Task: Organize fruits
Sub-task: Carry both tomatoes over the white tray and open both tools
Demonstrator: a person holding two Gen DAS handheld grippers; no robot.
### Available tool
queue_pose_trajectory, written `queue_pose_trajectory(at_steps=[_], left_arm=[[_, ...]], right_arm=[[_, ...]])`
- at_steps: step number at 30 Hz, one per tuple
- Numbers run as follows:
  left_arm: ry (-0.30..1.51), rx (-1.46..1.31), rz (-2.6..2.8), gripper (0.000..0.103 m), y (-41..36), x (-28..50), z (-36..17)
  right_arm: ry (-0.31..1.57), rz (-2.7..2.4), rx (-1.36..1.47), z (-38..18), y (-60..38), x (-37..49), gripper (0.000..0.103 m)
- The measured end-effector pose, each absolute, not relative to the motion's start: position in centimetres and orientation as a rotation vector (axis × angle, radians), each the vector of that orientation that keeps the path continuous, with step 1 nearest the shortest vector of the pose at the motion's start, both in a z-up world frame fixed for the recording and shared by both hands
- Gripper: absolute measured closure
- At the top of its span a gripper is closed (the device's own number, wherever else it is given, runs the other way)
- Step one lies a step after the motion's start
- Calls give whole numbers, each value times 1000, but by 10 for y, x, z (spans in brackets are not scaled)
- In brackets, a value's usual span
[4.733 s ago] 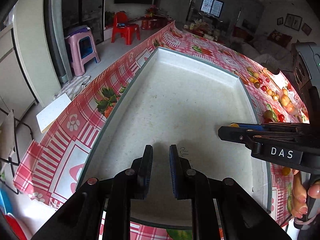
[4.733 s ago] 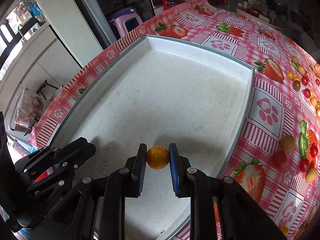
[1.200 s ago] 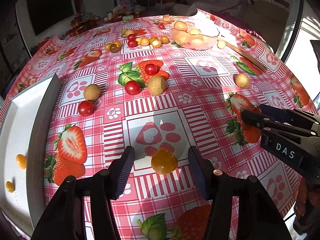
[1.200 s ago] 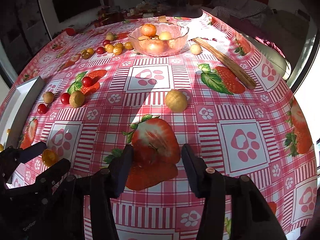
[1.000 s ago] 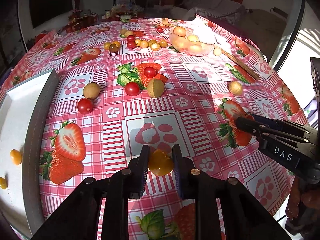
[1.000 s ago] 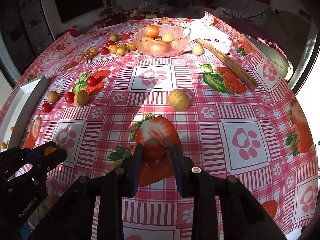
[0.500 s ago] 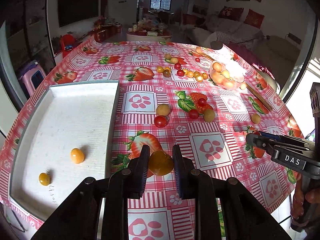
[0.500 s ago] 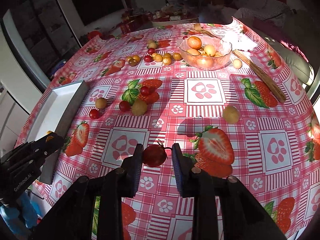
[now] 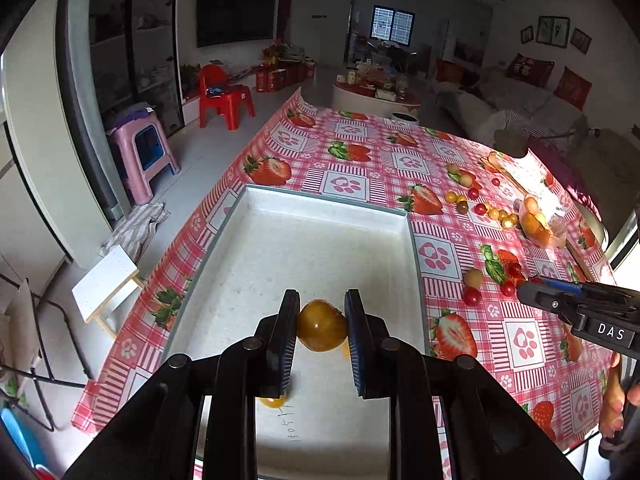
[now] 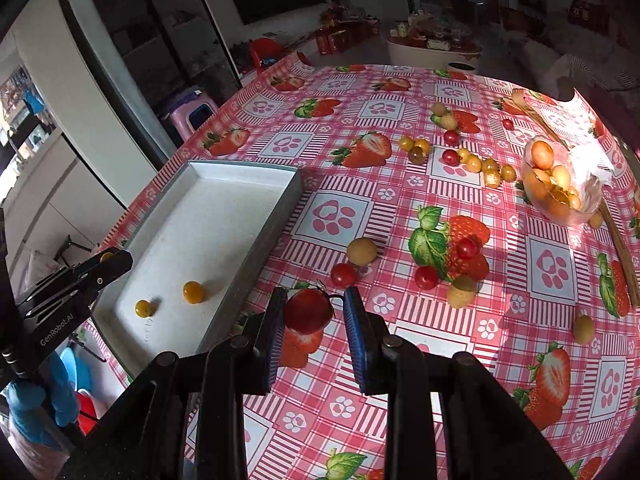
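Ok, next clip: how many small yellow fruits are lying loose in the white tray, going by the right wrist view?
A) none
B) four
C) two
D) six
C: the right wrist view shows just two yellow fruits resting near the close end of the white tray.

red plastic chair (image 9: 224, 98), pink stool (image 9: 140, 148), dark television (image 9: 236, 8)

Home living room: sofa (image 9: 516, 96), wall pictures (image 9: 554, 32), plastic stools (image 9: 142, 148).
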State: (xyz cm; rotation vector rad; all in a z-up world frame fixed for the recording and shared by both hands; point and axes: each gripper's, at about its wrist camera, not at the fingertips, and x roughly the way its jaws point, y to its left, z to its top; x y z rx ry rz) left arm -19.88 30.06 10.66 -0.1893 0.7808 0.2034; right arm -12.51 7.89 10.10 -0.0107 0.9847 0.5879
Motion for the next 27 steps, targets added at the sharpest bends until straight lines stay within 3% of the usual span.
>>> queue_pose_trajectory(at_steps=[6,10,18,27], left_arm=[[777,-183,250,79,342,-169,127],[851,-173,249,79,352,-132,108],[1010,-197,273,79,362,-88,46],[1079,-171,284,79,360,-82,21]], right_arm=[[969,673,-56,125,140,-97,71],[994,713,-76,127,178,-73,72],[1110,713,-137,80,232,-29,72],[1212,688,-180,29,247,-14,71]])
